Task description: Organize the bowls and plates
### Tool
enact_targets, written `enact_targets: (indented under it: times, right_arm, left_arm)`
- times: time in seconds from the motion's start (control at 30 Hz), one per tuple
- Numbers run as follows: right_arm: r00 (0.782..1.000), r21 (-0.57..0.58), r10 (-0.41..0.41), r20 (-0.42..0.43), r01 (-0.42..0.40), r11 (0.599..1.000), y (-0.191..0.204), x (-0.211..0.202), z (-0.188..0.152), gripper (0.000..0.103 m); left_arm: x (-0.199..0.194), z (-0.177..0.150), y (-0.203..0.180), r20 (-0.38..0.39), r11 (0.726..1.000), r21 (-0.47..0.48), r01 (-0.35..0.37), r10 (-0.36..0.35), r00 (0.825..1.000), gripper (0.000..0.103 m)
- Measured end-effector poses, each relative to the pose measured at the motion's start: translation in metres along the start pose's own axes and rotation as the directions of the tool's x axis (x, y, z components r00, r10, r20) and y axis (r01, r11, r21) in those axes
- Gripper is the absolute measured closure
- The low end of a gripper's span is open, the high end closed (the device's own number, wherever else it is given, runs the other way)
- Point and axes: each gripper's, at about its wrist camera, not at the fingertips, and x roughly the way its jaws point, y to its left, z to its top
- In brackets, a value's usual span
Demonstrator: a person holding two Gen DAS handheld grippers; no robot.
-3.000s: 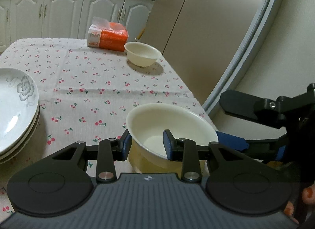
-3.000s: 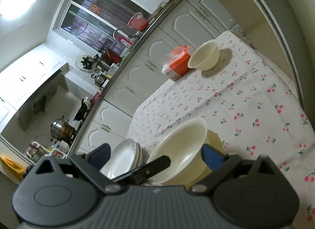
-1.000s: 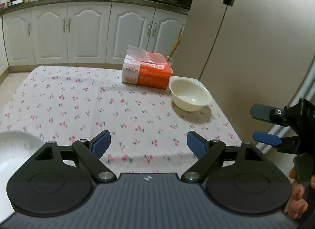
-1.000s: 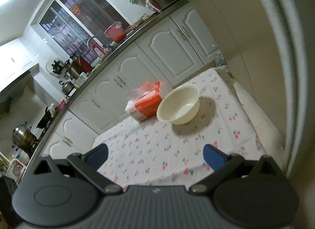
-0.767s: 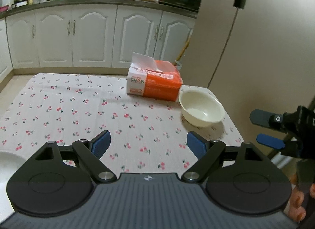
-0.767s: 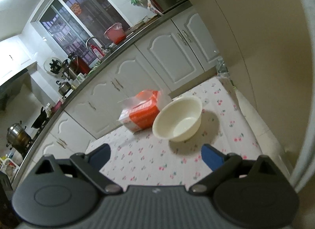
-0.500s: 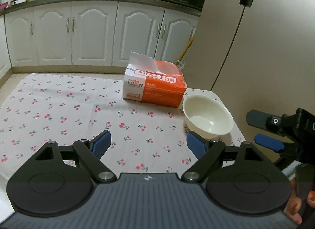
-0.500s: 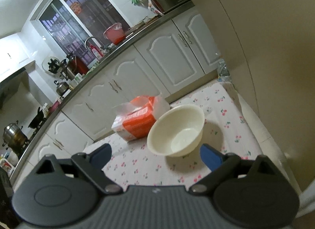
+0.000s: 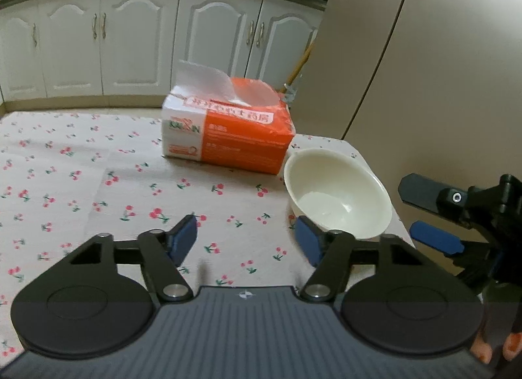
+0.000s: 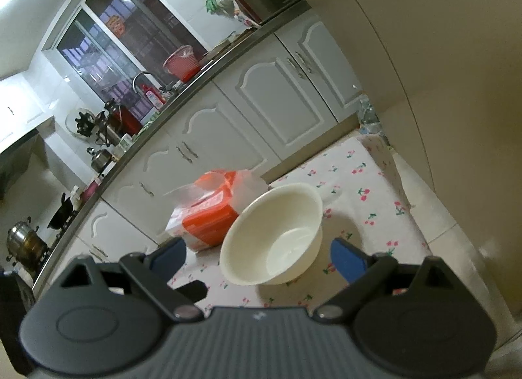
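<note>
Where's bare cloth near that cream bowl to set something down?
Bare tablecloth lies left of the bowl, in front of the tissue pack. Crowded at the far right corner: the pack sits close behind the bowl, the table edge just right.

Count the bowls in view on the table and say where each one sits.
1. The cream bowl sits on the cherry-print tablecloth near the table's far right corner, beside the orange tissue pack. Others may lie outside both views.

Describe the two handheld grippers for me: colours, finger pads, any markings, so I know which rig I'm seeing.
Both match: the left gripper and right gripper have black linkage arms with silver pivot pins, two round black housings, a grey ribbed centre plate bearing a small white logo, and blue finger pads. No cables show. Bare fingertips of the person's right hand show below the right gripper; no sleeve is visible.
</note>
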Motion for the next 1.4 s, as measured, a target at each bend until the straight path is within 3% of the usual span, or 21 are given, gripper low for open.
enact_targets:
  times: [0.13, 0.33, 0.57, 0.77, 1.1, 1.4]
  right_arm:
    - [0.999, 0.025, 0.038, 0.012, -0.038, 0.999, -0.005, 0.003, 0.001, 0.008]
    - [0.996, 0.059, 0.087, 0.012, -0.087, 0.994, -0.011, 0.010, -0.003, 0.007]
    - [0.998, 0.096, 0.062, -0.005, -0.061, 0.994, -0.017, -0.001, -0.007, 0.006]
    - [0.998, 0.102, 0.055, -0.012, -0.054, 0.993, -0.010, -0.027, -0.017, 0.005]
    - [0.996, 0.019, 0.066, -0.053, -0.065, 0.998, 0.025, -0.065, -0.042, 0.005]
    - [0.995, -0.028, 0.096, -0.025, -0.097, 0.995, 0.061, -0.114, -0.054, 0.004]
  left_arm:
    - [0.012, 0.001, -0.004, -0.008, 1.000, -0.015, 0.010, -0.010, 1.000, 0.037]
    - [0.024, 0.001, -0.010, -0.004, 0.998, -0.038, 0.044, -0.044, 0.999, 0.039]
    - [0.020, -0.006, -0.007, -0.008, 0.999, -0.032, 0.039, -0.040, 0.999, 0.039]
    - [-0.013, -0.012, 0.006, 0.012, 0.999, -0.041, 0.030, -0.030, 0.999, 0.039]
    - [-0.084, -0.026, 0.030, 0.056, 0.997, -0.072, 0.001, 0.003, 0.998, 0.036]
    - [-0.151, -0.032, 0.065, 0.138, 0.993, -0.122, -0.011, 0.028, 0.990, 0.031]
